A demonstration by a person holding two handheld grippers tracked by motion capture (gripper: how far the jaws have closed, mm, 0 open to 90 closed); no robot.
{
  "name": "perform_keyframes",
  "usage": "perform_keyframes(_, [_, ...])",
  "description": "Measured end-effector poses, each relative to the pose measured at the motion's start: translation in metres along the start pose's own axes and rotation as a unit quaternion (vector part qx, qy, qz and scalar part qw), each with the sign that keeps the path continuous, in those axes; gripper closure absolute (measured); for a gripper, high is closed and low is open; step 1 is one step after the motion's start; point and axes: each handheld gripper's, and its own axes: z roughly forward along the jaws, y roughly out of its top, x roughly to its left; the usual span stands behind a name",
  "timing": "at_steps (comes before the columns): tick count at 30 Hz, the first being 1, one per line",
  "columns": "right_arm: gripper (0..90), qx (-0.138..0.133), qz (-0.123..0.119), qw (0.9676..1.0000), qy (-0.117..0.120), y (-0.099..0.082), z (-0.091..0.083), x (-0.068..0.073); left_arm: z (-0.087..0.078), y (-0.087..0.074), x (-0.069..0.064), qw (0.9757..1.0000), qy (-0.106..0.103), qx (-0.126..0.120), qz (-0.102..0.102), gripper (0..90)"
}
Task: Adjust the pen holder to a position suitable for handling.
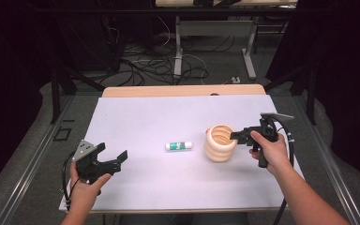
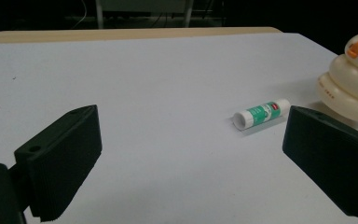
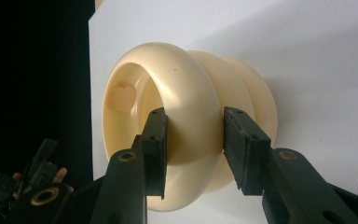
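A cream ribbed cup [image 1: 219, 144] is at the right of the white mat [image 1: 159, 112], its mouth up. My right gripper [image 1: 235, 136] is shut on its rim. In the right gripper view the cup [image 3: 191, 88] has one jaw inside its wall and the other outside, and the right gripper [image 3: 193, 144] pinches the top ring. A green and white glue stick [image 1: 178, 146] lies on its side mid-mat. Near the front left corner, my left gripper [image 1: 112, 153] stands open and holds nothing. Ahead of the left gripper [image 2: 191, 158] lie the glue stick [image 2: 261, 113] and the cup [image 2: 352, 86].
A wooden table edge [image 1: 183, 90] runs behind the mat. Beyond it are table legs and loose cables on the floor [image 1: 168, 61]. Metal rails [image 1: 33, 154] flank the mat on both sides. The person's left hand with its gripper [image 3: 37, 177] sits at the lower left of the right gripper view.
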Motion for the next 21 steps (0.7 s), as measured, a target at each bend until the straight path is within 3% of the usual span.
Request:
perform_keyframes(8, [62.4,0.013,-0.009,0.9999,-0.008,-0.026,-0.009,-0.021,0.000,-0.001,0.001,1.0000,0.002,-0.008,-0.006,4.7])
perform_keyframes(15, [62.4,0.020,0.010,0.9997,-0.005,-0.040,-0.018,-0.032,0.001,-0.001,-0.001,1.0000,0.004,-0.003,-0.006,4.8])
perform_keyframes(16, [62.4,0.014,0.000,0.9999,-0.002,-0.041,-0.017,-0.035,0.001,-0.001,-0.001,1.0000,0.004,-0.003,-0.007,5.0])
perform_keyframes(17, [62.3,0.022,0.001,0.9996,-0.020,-0.042,-0.020,-0.035,0.001,-0.001,-0.002,1.0000,0.004,-0.003,-0.005,5.2])
perform_keyframes(18, [62.3,0.014,0.000,0.9999,0.002,-0.043,-0.018,-0.037,0.002,-0.001,-0.002,1.0000,0.003,-0.002,-0.004,5.3])
perform_keyframes(21, [62.0,0.009,0.001,1.0000,0.000,-0.045,-0.018,-0.036,0.003,-0.001,-0.003,1.0000,0.002,0.004,0.000,5.4])
